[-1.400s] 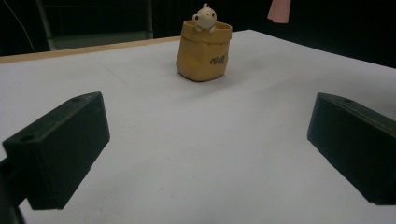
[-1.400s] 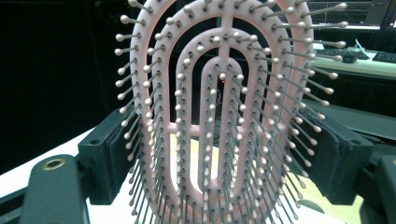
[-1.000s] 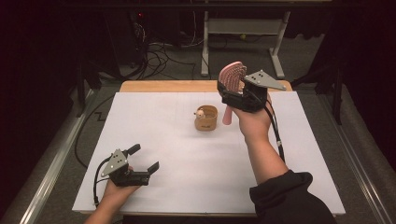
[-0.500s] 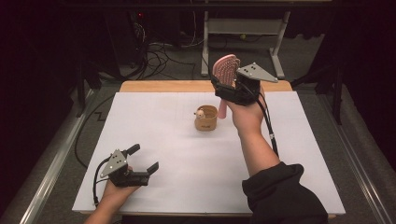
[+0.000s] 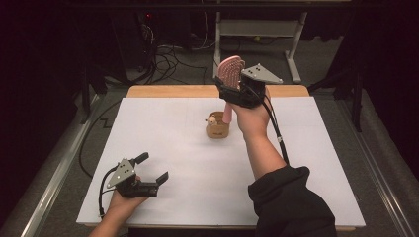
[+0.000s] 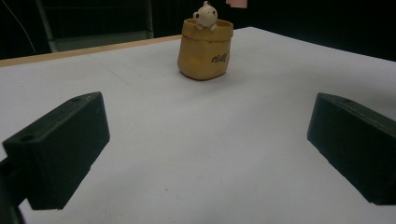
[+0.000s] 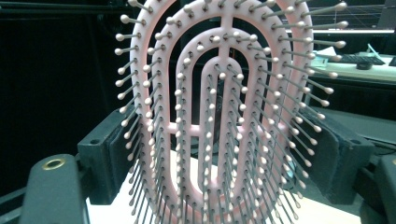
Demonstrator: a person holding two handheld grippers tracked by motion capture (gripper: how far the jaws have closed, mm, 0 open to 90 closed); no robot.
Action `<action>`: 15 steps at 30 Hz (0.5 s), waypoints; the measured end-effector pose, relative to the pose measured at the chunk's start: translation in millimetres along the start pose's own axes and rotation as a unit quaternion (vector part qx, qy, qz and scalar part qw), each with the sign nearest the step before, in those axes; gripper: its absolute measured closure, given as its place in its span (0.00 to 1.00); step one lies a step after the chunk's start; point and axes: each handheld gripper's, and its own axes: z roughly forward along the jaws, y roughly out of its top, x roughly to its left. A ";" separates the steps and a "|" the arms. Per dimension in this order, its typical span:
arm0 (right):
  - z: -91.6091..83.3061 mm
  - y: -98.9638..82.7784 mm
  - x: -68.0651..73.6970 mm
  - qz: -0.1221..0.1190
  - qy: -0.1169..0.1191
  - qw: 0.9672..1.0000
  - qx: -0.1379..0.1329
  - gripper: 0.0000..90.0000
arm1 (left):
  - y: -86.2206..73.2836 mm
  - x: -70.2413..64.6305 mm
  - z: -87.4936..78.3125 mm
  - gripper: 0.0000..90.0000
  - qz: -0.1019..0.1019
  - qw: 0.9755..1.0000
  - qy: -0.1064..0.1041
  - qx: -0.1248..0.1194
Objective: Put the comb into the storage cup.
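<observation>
Low in the frame's left, the left gripper (image 5: 149,171) rests near the table's (image 5: 316,197) front edge, jaws apart, bare white surface ahead. Mid-frame stands the cup (image 5: 217,129). Just above it, the raised right gripper (image 5: 236,88) clamps the pink brush (image 5: 230,75) upright, handle end over the cup.

The hairbrush (image 7: 219,112) runs off at twelve and six o'clock in the right gripper view; its handle tip dips behind the holder (image 5: 217,129) from above.

Hairbrush (image 5: 230,74) held upright just behind pot (image 5: 217,129) on table (image 5: 163,143).
</observation>
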 end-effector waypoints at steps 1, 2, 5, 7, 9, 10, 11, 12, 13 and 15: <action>3.9 -0.4 0.9 0.002 0.001 1.000 0.001 0.22 | 0.0 0.0 0.0 0.00 0.001 1.000 0.000 0.000; 3.9 -0.4 0.9 0.002 0.001 1.000 0.001 0.22 | 0.1 -0.1 -0.1 0.00 0.001 1.000 0.000 0.000; 8.9 -1.5 2.1 0.002 0.000 1.000 0.002 0.22 | 0.1 -0.3 -0.6 0.00 0.002 1.000 0.001 0.000; 13.4 -3.0 3.3 0.004 -0.001 1.000 0.006 0.22 | 0.0 -0.4 -1.0 0.00 0.003 1.000 0.001 0.000; 14.5 -3.3 3.2 0.004 -0.002 1.000 0.006 0.22 | 0.0 -0.5 -1.0 0.00 0.002 1.000 0.001 -0.001; 15.8 -3.5 3.3 0.006 -0.004 1.000 0.006 0.22 | 0.0 -0.4 -1.0 0.00 0.002 1.000 0.001 0.000; 16.9 -3.6 3.3 0.007 -0.004 1.000 0.006 0.22 | -0.1 -0.2 -0.9 0.00 0.003 1.000 0.001 0.001; 18.4 -3.2 2.8 0.006 -0.004 1.000 0.010 0.22 | -0.1 -0.2 -0.8 0.00 0.002 1.000 0.001 0.001; 19.3 -3.0 2.5 0.005 -0.005 1.000 0.010 0.22 | -0.2 -0.1 -0.7 0.00 0.001 1.000 0.001 0.001; 21.6 -2.7 1.1 0.007 -0.006 1.000 0.012 0.22 | -0.2 -0.1 -0.8 0.00 0.001 1.000 0.001 0.001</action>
